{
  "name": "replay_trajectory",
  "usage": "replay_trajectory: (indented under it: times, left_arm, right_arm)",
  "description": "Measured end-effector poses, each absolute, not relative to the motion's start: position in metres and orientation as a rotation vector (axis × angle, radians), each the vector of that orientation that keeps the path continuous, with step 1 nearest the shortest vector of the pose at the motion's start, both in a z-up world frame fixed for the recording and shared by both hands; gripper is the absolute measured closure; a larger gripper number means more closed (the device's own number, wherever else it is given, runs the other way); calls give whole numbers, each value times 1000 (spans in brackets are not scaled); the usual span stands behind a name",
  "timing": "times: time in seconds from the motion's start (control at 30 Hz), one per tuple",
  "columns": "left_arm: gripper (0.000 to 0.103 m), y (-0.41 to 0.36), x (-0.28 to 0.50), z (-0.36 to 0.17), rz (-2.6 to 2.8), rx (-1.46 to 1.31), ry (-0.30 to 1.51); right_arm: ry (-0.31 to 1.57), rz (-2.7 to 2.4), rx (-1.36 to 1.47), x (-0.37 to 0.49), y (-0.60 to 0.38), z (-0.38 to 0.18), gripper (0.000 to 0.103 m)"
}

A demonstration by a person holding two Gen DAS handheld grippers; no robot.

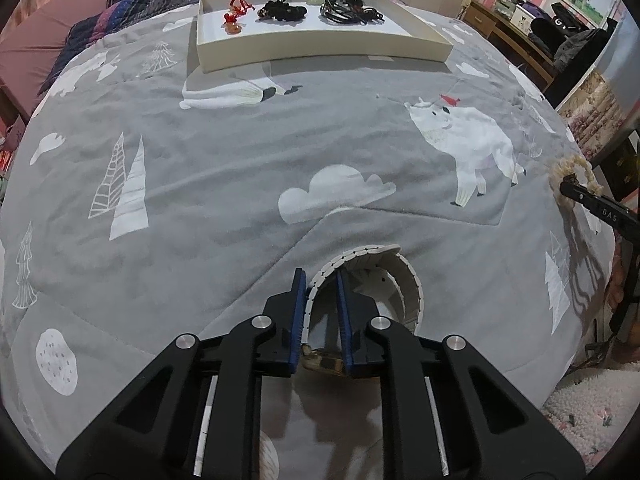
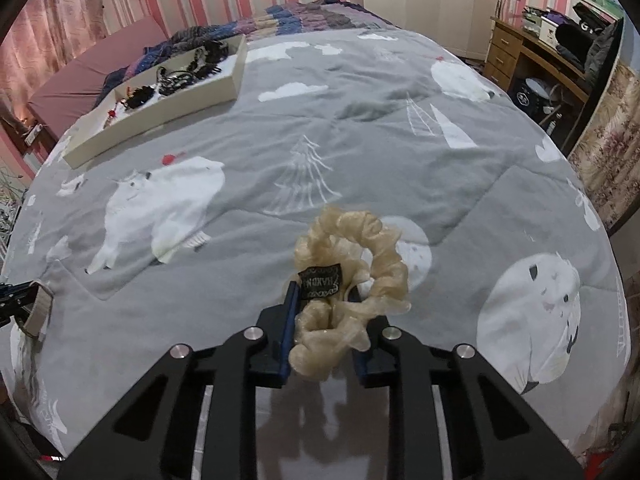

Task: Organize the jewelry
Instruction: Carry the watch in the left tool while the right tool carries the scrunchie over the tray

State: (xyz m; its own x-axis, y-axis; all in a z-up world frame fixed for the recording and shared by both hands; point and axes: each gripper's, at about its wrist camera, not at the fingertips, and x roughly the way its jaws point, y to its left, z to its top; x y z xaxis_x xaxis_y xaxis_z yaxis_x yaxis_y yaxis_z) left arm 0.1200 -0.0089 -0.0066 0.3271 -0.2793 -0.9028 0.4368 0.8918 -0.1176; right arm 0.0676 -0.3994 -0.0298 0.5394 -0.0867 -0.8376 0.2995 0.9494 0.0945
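Holding two pieces at once, we start from the bed [image 1: 200, 184], a wide grey fleece blanket printed with white bears, trees and clouds, soft and slightly rumpled. At its far side lies the tray [image 1: 320, 50], a shallow cream rectangular box with stiff low walls, its long axis running across the left wrist view; black hair ties [image 1: 348, 12], a dark beaded cluster [image 1: 282, 12] and small red pieces [image 1: 236, 12] already sit inside it. The tray lies straight ahead of the left gripper [image 1: 322, 292] and up to the left of the right gripper [image 2: 322, 300], well apart from both, so we judge the left hand better lined up for the carry. The left gripper is clenched on a white watch band [image 1: 404, 280], a stiff segmented loop of small hard links standing curled just above the blanket. The right gripper is clamped on a beige scrunchie [image 2: 360, 252], a ruffled, sheer fabric ring with a small black woven label [image 2: 320, 280]; it should squash easily and droop once released.
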Motion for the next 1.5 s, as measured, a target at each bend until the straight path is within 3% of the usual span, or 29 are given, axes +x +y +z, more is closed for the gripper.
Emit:
replay_trajectory:
  times: [0.53, 1.07, 1.3, 1.5]
  left_arm:
    - [95, -11, 151, 29, -471, 95, 1042]
    - [95, -54, 281, 115, -424, 26, 933]
    - [94, -78, 332, 104, -395, -2, 962]
    - [94, -82, 354, 61, -376, -25, 1027]
  right_arm:
    - [881, -55, 188, 127, -357, 20, 80]
    - [723, 68, 139, 255, -331, 109, 80]
    - [751, 79, 141, 315, -317, 93, 80]
    - [795, 80, 162, 343, -310, 54, 80]
